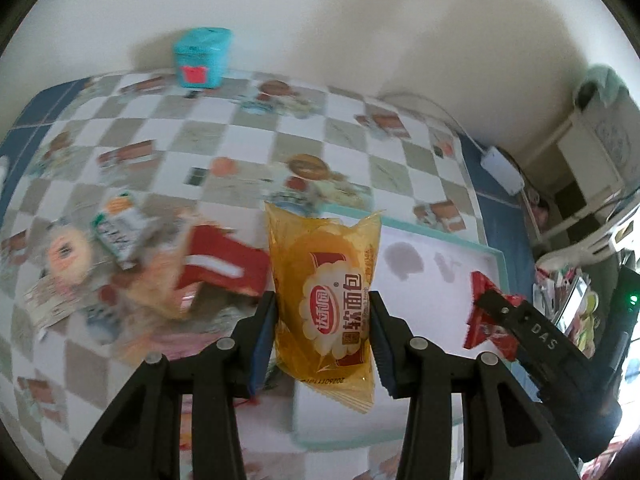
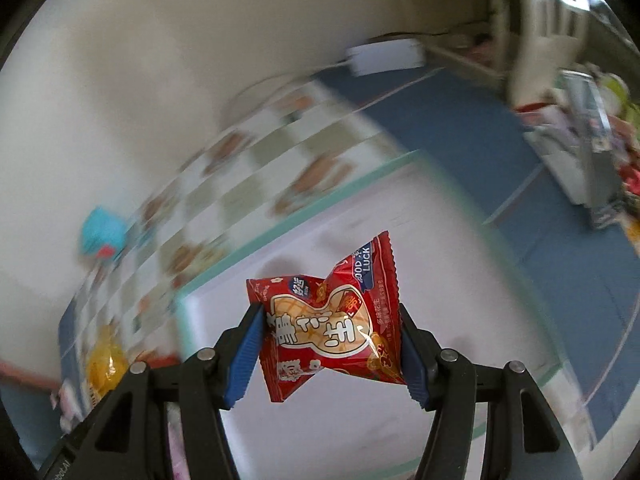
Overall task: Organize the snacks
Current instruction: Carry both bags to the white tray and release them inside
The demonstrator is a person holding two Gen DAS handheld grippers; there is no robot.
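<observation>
The tabletop (image 1: 248, 148) carries a glossy checked cloth of white and grey-beige squares printed with food pictures, edged in blue. A loose pile of snack packets (image 1: 132, 264) lies on its left part in the left wrist view: crinkled film wrappers, among them a flat red packet (image 1: 224, 264) with a white stripe and a small green-and-white packet (image 1: 120, 228); motion blur hides finer detail. At the far edge, against the pale wall, stands a teal box (image 1: 202, 62) with rounded corners and a red label.

A shallow rectangular tray (image 1: 436, 236) with a white floor and a raised mint-green rim sits on the right part of the tabletop. The visible part of its floor is bare apart from two grey shadows.

The left claw (image 1: 323, 320) is closed on a bread packet (image 1: 324, 280), a translucent yellow film pouch with crimped ends and a round scalloped red-and-white label. The blue ribbed pads press its two long sides, and the packet hangs upright above the near left corner of the tray.

The right claw (image 2: 332, 344) holds a peanut packet (image 2: 336, 320), a shiny red film pouch bearing a peanut-shaped cream graphic, crumpled and pinched at the waist between the blue ribbed pads. It is carried above the white tray floor.
</observation>
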